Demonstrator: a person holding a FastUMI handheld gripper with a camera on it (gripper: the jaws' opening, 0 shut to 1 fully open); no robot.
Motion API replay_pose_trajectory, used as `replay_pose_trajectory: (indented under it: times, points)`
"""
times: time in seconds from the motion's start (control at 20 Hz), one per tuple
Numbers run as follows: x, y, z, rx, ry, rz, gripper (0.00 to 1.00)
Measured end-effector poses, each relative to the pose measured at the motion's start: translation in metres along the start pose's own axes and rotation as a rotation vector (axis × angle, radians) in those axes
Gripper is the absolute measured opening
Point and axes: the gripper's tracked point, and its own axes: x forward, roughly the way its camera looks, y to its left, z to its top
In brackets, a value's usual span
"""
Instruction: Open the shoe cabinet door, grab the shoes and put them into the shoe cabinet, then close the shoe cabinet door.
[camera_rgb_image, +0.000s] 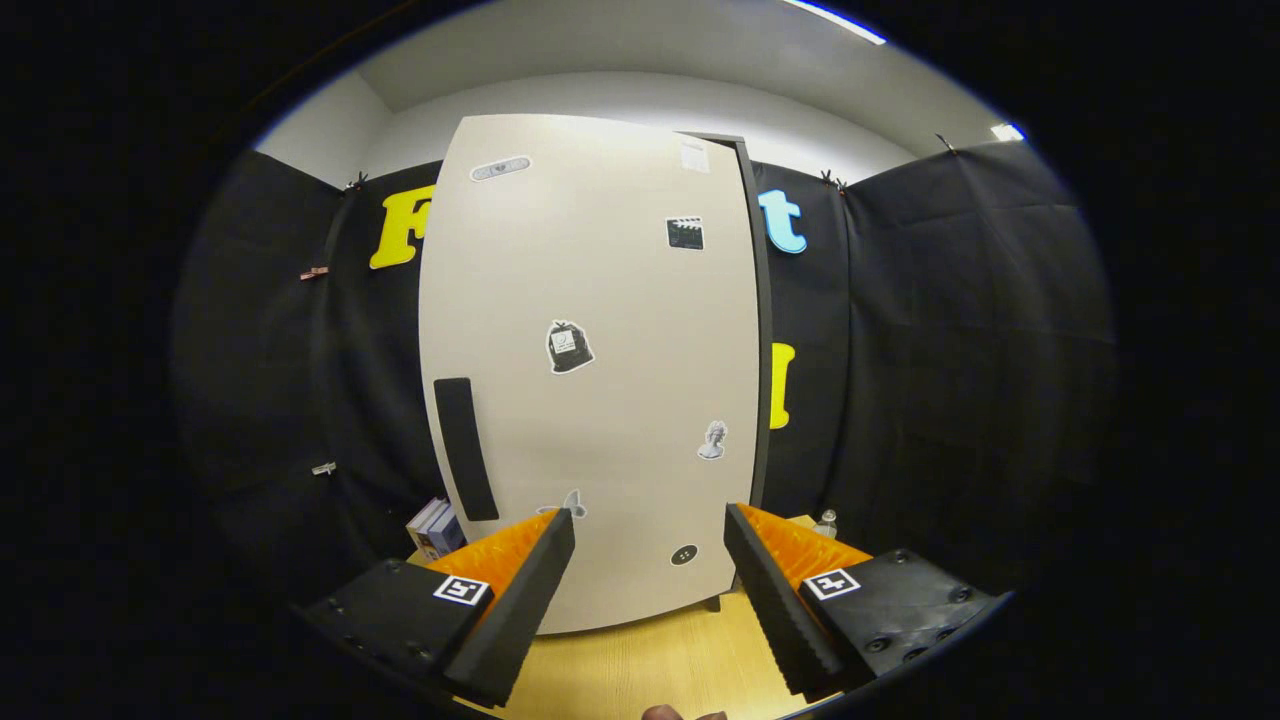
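— Beige and tall, the shoe cabinet door stands shut straight ahead of the gripper, beyond its fingertips. It fills most of the space past the fingers.

— What carries it?

— Light wood, the table, which runs under the gripper and up to the cabinet's foot.

— And the handle?

— A long black handle sits upright near the door's left edge, ahead of the left finger and above its tip.

— How does the gripper stand?

— Wide open, holding nothing. Both black fingers with orange backs point at the lower part of the door, apart from it, with bare door showing between them.

— Anything smaller?

— Some stickers are scattered over the door. A few books lie on the table to the left of the cabinet, just beyond the left finger. A small bottle-like thing stands to the right of the cabinet, beyond the right finger; what it is I cannot tell.
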Motion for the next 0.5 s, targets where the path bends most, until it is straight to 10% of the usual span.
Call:
replay_pose_trajectory:
  times: [0.5]
  points:
    - [-0.0018,0.0007,0.0037,-0.015,-0.011,0.006,0.98]
